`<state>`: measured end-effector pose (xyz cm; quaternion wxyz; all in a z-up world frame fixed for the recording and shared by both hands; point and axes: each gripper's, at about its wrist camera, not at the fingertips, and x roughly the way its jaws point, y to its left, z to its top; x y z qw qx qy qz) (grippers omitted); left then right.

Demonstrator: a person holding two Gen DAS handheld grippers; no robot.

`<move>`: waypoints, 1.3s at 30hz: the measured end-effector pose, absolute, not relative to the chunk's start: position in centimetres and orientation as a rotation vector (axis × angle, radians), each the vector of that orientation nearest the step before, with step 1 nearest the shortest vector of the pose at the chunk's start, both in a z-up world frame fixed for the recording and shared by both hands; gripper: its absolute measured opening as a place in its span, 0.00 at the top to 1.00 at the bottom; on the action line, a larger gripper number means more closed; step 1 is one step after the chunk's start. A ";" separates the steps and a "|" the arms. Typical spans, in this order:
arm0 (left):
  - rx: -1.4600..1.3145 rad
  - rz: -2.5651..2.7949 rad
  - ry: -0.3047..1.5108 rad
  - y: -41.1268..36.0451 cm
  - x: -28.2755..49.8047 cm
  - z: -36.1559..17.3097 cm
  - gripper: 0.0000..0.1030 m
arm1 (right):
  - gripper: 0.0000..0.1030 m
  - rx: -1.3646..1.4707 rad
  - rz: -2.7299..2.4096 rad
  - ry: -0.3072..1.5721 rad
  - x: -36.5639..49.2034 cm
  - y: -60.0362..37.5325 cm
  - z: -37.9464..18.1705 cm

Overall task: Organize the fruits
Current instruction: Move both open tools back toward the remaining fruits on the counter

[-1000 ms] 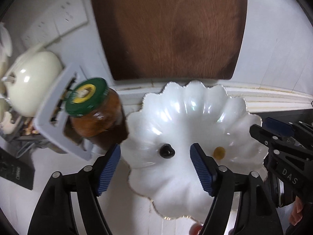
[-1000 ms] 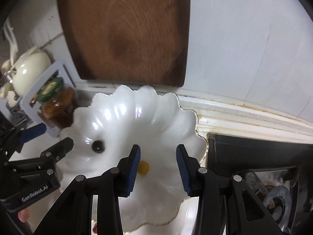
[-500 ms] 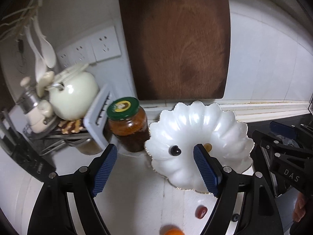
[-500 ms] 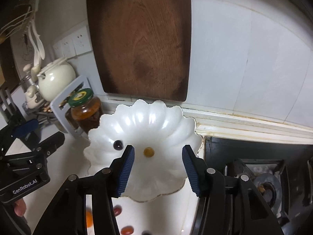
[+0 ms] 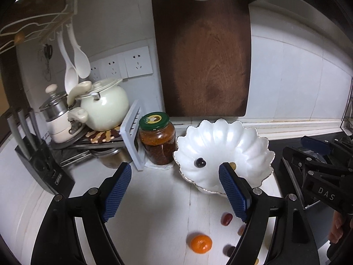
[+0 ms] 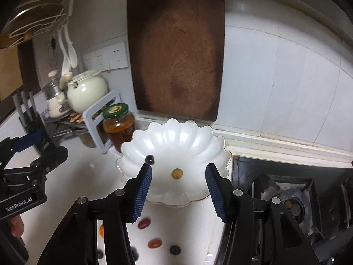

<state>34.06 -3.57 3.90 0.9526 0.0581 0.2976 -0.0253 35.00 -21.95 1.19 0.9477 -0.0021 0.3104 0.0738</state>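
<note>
A white scalloped bowl (image 5: 220, 132) (image 6: 176, 137) stands on the white counter and holds a dark grape (image 5: 200, 162) (image 6: 150, 159) and a small yellow-brown fruit (image 6: 177, 173). My left gripper (image 5: 174, 167) hovers open above the counter, in front of the bowl's left side, with nothing between its fingers. My right gripper (image 6: 178, 167) is open over the bowl's near rim and also holds nothing. On the counter below lie a tangerine (image 5: 199, 243), red fruits (image 6: 144, 223) (image 6: 154, 243) and a dark berry (image 6: 175, 250). Each gripper shows in the other's view (image 5: 296, 146) (image 6: 50, 143).
A green-lidded jar (image 5: 157, 139) stands close to the bowl's left, beside a white rack (image 5: 132, 132) and a cream pot (image 5: 103, 108). A brown cutting board (image 5: 203, 55) hangs on the wall behind. A gas stove (image 6: 293, 205) lies right, a knife block (image 5: 44, 170) left.
Both grippers have drawn back and upward from the bowl, so it looks smaller and loose fruits on the counter have come into view. The right jaws have widened.
</note>
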 end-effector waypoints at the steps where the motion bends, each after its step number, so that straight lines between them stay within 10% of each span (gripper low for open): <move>1: 0.117 -0.050 0.600 -3.5 33.6 3.9 0.21 | 0.49 -0.005 0.156 0.629 34.7 -21.8 1.3; 39: 0.058 -0.084 0.648 -1.2 23.8 -0.6 0.19 | 0.49 -0.046 0.290 0.671 26.1 -18.7 -2.5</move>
